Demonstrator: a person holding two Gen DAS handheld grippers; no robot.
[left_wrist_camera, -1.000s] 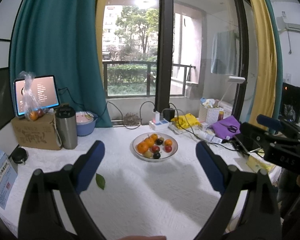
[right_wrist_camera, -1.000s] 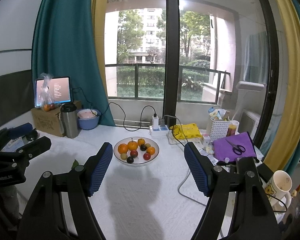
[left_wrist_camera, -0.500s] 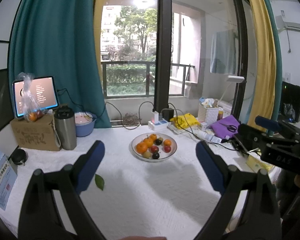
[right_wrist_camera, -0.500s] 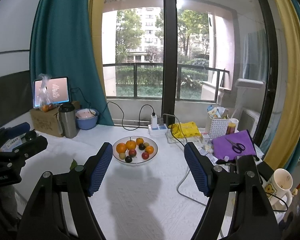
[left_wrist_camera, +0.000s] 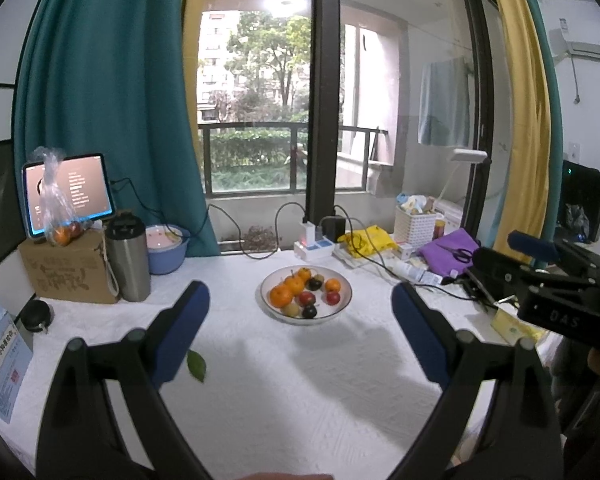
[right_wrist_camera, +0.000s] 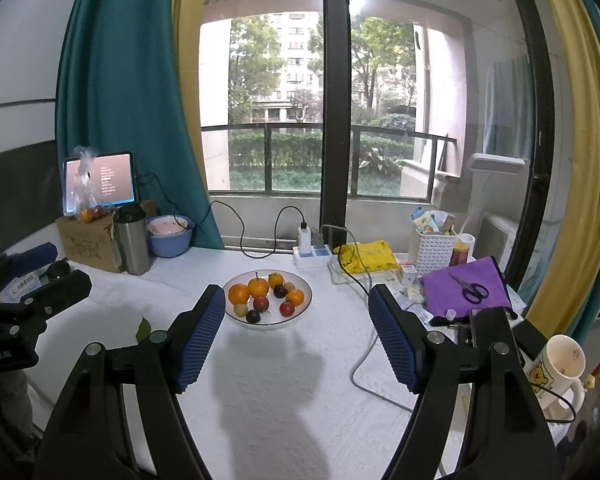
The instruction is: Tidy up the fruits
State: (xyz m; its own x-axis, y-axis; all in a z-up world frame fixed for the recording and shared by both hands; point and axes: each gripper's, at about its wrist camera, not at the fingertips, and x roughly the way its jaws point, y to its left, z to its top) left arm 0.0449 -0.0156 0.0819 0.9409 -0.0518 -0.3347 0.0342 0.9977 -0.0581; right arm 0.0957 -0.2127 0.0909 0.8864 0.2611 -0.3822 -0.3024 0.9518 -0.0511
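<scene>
Both tongs hover above the white-covered table, each with its blue-padded jaws spread wide and nothing between them. Left gripper and right gripper face the window side by side, and each shows at the edge of the other's view. White bowl stands near the middle of the table, beyond both sets of fingertips and apart from them. It holds the fruits: several oranges toward the back and left, small red and dark ones in front, and a yellow-green one at the left front. Single green leaf lies on the cloth to the left of the bowl. Along the left rear edge stand a steel tumbler, a blue bowl and a cardboard box bearing a tablet and a bag of fruit. Purple cloth with scissors lies at the right.
</scene>
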